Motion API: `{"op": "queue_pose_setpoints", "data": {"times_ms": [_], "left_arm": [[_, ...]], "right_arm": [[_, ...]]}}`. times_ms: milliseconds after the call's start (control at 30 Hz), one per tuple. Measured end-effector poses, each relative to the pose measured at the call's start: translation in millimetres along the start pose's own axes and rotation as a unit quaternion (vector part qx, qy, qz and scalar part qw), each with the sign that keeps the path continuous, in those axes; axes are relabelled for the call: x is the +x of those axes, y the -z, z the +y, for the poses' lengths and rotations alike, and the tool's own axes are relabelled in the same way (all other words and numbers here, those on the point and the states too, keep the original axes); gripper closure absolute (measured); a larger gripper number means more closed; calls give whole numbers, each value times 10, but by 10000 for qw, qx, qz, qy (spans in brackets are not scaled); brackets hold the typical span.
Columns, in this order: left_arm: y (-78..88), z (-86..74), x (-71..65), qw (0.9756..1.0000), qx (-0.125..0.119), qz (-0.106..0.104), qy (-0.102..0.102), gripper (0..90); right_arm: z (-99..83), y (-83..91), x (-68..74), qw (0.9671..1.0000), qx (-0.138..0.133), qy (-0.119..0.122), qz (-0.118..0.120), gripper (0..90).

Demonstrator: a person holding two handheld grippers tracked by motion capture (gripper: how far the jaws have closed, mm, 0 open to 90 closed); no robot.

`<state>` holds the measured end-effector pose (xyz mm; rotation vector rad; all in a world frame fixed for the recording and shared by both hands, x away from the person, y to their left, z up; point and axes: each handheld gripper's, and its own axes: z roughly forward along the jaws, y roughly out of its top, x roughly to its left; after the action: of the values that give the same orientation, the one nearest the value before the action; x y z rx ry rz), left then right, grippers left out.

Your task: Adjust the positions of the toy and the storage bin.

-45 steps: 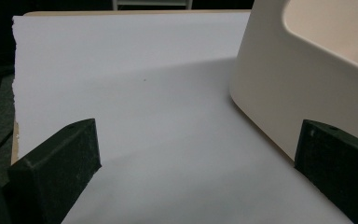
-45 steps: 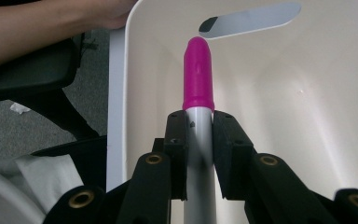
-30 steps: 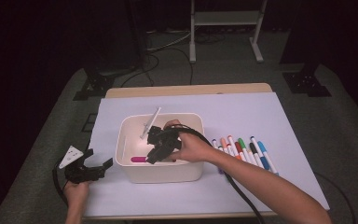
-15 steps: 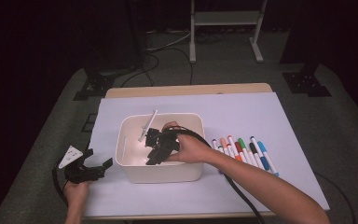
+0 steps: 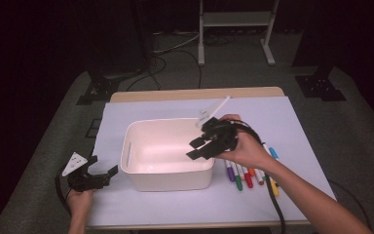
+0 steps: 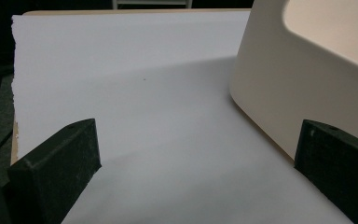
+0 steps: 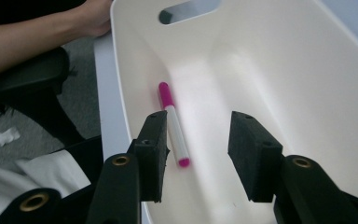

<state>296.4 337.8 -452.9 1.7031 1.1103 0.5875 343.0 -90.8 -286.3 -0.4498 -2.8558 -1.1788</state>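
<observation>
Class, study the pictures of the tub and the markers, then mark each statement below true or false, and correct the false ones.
1. A pink marker lies inside the white tub. True.
2. The right gripper clamps the pink marker. False: its jaws have just been opening, nothing between them.
3. Several markers lie on the table right of the tub. True.
4. The left gripper reaches into the tub. False: it rests beside the tub, jaws open.

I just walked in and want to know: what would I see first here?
First, the big white plastic tub in the middle of the white-covered table, with a pink-capped marker lying inside. The right tongs, open and empty, hover over the tub's right side, and a row of coloured markers lies just right of it.
</observation>
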Motion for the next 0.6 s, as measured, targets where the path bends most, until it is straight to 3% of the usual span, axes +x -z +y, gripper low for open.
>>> {"op": "queue_pose_setpoints", "data": {"times_ms": [100,167,267,300,400,433,500,533,600], "left_arm": [[-1,0,-2,10000,6,2,0,0],[-2,-1,-5,10000,7,0,-9,0],[-4,0,-8,10000,17,3,-11,0],[-4,1,-8,10000,22,6,-14,0],[-8,0,-11,10000,10,7,-26,0],[-10,0,-11,10000,7,13,-41,0],[-8,0,-13,10000,12,17,-52,0],[-7,0,-14,10000,15,20,-57,0],[-8,0,-14,10000,20,20,-58,0]], "right_arm": [[-143,188,-49,9997,-138,-149,-131,556],[-402,452,-121,9977,-308,-464,-398,544],[-551,573,-162,9959,-407,-622,-512,543],[-748,703,-219,9934,-504,-786,-674,540],[-904,771,-269,9913,-530,-910,-795,533],[-1084,832,-316,9880,-565,-1112,-916,535],[-1260,863,-366,9850,-543,-1280,-1024,535],[-1260,863,-366,9850,-543,-1280,-1024,535],[-1511,886,-427,9803,-508,-1499,-1179,537]]}}
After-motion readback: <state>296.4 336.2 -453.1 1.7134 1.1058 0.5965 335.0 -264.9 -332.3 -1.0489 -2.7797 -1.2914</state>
